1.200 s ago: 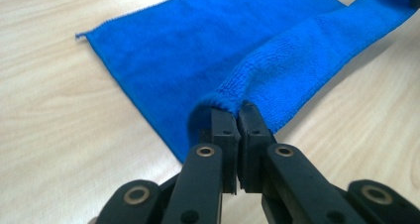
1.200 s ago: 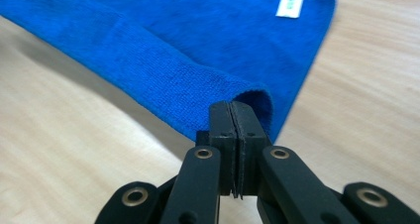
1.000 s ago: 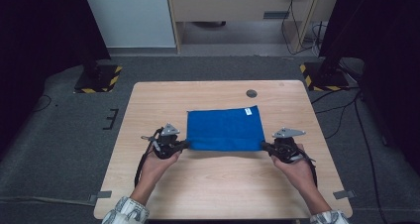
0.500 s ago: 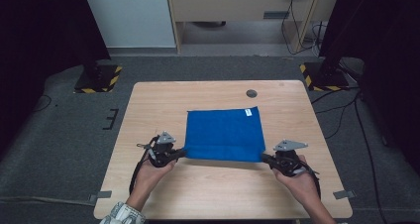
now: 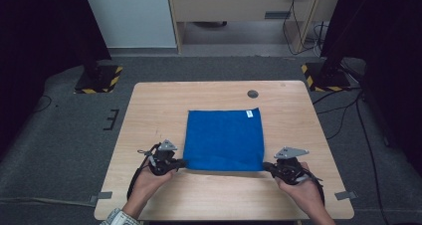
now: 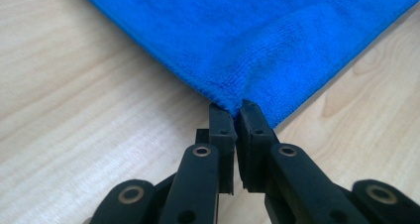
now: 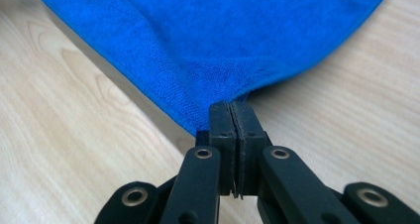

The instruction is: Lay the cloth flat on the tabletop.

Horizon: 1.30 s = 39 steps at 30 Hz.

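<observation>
High view: I have a blue cloth [image 5: 225,139] lying flat and square on the wooden table [image 5: 149,105], roughly centred, with a small white tag at its far right corner. My left gripper [image 5: 180,163] sits at the cloth's near left corner, my right gripper [image 5: 266,166] at the near right corner, a hand behind each. A small dark round disc [image 5: 253,93] lies on the table beyond the cloth, well apart from it. Left gripper view: the jaws are pinched almost together with only a thin slit between them, and the very tip of the cloth's corner is caught in that slit; the fabric puckers where it enters. Right gripper view: jaws pressed flat against each other, the other near corner clamped at their tips, with creases fanning out from the bite. My read on handling: it looks like a light, soft terry weave, limp, not fragile, not slippery. It should drape and fold wherever unsupported, so corners are the right place to hold; both bites are shallow, and a sharp tug could slip a corner free.
</observation>
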Each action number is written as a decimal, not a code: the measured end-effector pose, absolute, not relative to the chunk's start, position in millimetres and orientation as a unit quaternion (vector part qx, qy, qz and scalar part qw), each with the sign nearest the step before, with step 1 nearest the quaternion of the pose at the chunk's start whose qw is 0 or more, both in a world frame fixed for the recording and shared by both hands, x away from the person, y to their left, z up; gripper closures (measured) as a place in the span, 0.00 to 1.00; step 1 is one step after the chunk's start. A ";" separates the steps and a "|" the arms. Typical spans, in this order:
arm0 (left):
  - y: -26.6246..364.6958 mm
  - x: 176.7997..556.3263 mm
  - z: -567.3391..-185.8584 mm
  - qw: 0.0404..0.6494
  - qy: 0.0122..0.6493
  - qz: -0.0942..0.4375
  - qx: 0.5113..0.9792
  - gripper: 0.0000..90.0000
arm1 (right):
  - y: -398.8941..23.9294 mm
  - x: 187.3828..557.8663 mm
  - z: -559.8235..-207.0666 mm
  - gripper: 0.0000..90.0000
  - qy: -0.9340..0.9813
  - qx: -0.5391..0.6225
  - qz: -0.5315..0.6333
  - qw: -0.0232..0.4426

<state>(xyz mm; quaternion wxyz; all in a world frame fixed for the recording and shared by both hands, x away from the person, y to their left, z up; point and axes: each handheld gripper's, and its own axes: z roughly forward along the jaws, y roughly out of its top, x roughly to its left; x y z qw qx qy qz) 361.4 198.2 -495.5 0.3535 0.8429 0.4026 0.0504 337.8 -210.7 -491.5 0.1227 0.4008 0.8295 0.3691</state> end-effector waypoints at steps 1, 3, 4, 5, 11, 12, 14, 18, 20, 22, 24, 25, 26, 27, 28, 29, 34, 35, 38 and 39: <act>198.2 360.1 -495.5 0.352 0.402 0.049 0.844 0.95 | -211.1 336.5 -491.4 0.99 0.830 0.403 0.367 0.120; 197.7 356.2 -496.0 0.352 0.403 0.043 0.844 0.95 | -212.1 335.7 -491.3 0.99 0.829 0.403 0.368 0.121; 197.6 354.7 -496.1 0.350 0.402 0.040 0.845 0.94 | -212.5 335.0 -490.5 0.99 0.829 0.404 0.367 0.121; 197.6 353.5 -496.4 0.350 0.402 0.039 0.846 0.94 | -213.0 334.3 -490.0 0.99 0.829 0.404 0.367 0.121; 199.0 350.0 -495.6 0.352 0.404 0.031 0.844 0.93 | -217.1 328.2 -488.3 0.99 0.827 0.409 0.366 0.121; 199.0 349.3 -495.6 0.352 0.405 0.029 0.843 0.93 | -217.2 326.6 -488.6 0.99 0.827 0.411 0.365 0.120; 199.6 348.5 -495.9 0.348 0.404 0.027 0.845 0.93 | -217.5 324.2 -489.6 0.98 0.828 0.411 0.362 0.117; 200.7 344.7 -496.8 0.344 0.409 0.030 0.845 0.82 | -217.4 322.6 -491.6 0.73 0.827 0.415 0.357 0.125; 202.3 340.9 -496.6 0.345 0.411 0.046 0.843 0.71 | -217.9 323.3 -491.6 0.63 0.822 0.426 0.354 0.134; 204.2 337.9 -494.9 0.345 0.414 0.063 0.840 0.57 | -217.6 324.7 -490.1 0.51 0.818 0.425 0.362 0.141; 207.0 337.0 -491.9 0.357 0.411 0.066 0.836 0.42 | -215.9 325.9 -488.8 0.43 0.816 0.418 0.368 0.155; 208.3 337.4 -490.5 0.367 0.406 0.072 0.834 0.37 | -214.2 326.5 -488.7 0.39 0.815 0.415 0.372 0.161; 208.7 338.8 -489.2 0.371 0.404 0.079 0.833 0.33 | -212.0 327.3 -488.8 0.36 0.815 0.411 0.374 0.164; 208.6 341.6 -488.0 0.376 0.399 0.083 0.832 0.29 | -209.9 328.5 -489.3 0.32 0.817 0.404 0.375 0.170; 208.6 341.6 -488.0 0.376 0.399 0.083 0.832 0.27 | -207.4 330.0 -490.2 0.29 0.818 0.400 0.376 0.173; 207.9 348.6 -486.2 0.382 0.391 0.090 0.832 0.25 | -204.9 331.6 -490.8 0.26 0.819 0.397 0.378 0.170; 202.1 372.4 -484.7 0.391 0.375 0.093 0.835 0.17 | -193.6 342.3 -493.6 0.17 0.823 0.384 0.383 0.169; 200.7 376.9 -484.9 0.393 0.376 0.093 0.834 0.16 | -191.4 344.6 -494.0 0.16 0.821 0.386 0.386 0.167; 196.6 389.9 -485.8 0.396 0.367 0.094 0.837 0.11 | -186.6 352.4 -496.1 0.13 0.823 0.384 0.385 0.165; 195.5 394.0 -486.4 0.396 0.363 0.093 0.838 0.10 | -184.3 355.4 -497.0 0.12 0.824 0.383 0.384 0.162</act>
